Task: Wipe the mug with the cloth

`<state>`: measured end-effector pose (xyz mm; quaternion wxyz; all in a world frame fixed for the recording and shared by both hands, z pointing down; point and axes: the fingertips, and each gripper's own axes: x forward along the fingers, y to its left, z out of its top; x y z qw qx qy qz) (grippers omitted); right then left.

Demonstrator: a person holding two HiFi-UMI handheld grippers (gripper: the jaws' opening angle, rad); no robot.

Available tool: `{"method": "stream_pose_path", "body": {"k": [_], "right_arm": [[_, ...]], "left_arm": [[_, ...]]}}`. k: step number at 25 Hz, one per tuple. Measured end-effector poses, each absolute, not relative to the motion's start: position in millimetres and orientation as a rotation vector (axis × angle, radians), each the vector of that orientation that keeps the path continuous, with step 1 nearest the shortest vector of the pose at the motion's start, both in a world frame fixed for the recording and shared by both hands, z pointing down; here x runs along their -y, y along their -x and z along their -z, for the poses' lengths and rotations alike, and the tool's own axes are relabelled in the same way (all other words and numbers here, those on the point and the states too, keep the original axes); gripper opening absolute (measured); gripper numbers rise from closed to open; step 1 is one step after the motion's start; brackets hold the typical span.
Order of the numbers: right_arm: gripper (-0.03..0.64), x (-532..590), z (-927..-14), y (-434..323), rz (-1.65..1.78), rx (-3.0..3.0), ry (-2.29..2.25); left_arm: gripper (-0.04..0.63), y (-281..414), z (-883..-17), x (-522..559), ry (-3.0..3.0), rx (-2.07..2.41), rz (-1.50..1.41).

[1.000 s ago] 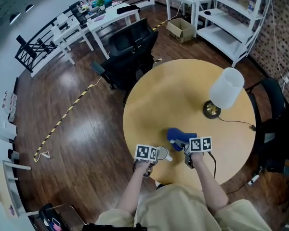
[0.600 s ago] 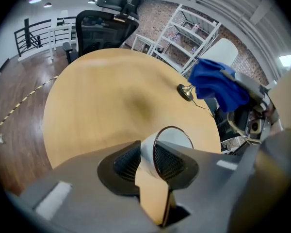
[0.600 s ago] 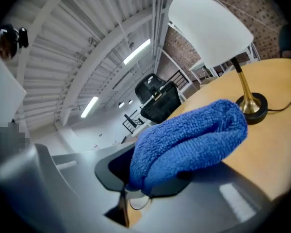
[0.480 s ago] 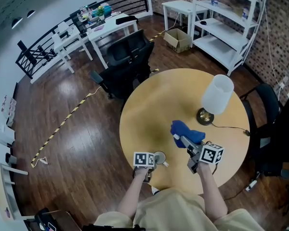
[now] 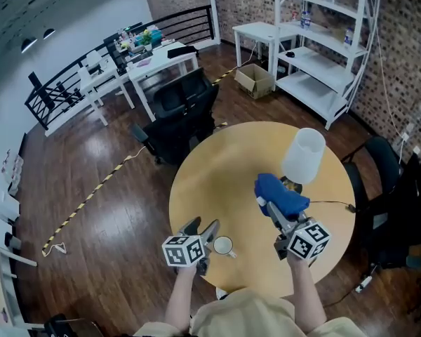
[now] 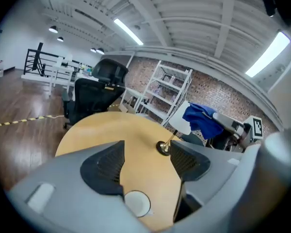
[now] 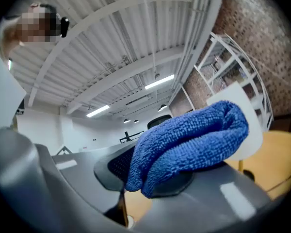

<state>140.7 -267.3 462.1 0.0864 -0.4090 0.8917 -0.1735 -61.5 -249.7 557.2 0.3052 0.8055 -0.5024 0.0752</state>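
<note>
- My left gripper (image 5: 202, 227) is nearest, low over the near edge of the table (image 5: 210, 167). Its jaws are opening, and the pads press on nothing.
- The mug (image 5: 223, 246) stands upright on the table just beside that gripper. In the left gripper view it shows low in the gap between my jaws (image 6: 137, 203), and neither pad touches it.
- My right gripper (image 5: 269, 208) is raised above the table, to the right of the mug. Its jaws are clamped on the blue cloth (image 5: 281, 194).
- The cloth bunches over the jaws and hangs off their tips, well clear of the mug.
- Past the cloth stands a lamp (image 5: 302, 156) with a white shade, its base on the table.
- Beyond the table are a black chair (image 5: 182, 111) and white shelves (image 5: 323, 48).
</note>
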Motion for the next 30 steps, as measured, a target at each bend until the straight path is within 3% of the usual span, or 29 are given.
{"method": "stream_pose_path", "body": {"k": [10,19,30], "right_arm": [[0.109,254.6,-400.6,-163.0,-0.055,-2.732,1.520],[0.094,251.2,-391.5,-190.2,-0.086,-2.596,1.780],[0.087,245.7,-393.2,-175.4,-0.064,-2.648,1.745]], "left_arm": [[0.299,58.1,-440.5,269.1,-2.310,1.928,-0.166],[0.342,45.8,-411.3,260.6,-2.354,1.941,-0.007],[0.380,30.0,-400.0,255.6,-2.426,1.952,-0.078]]}}
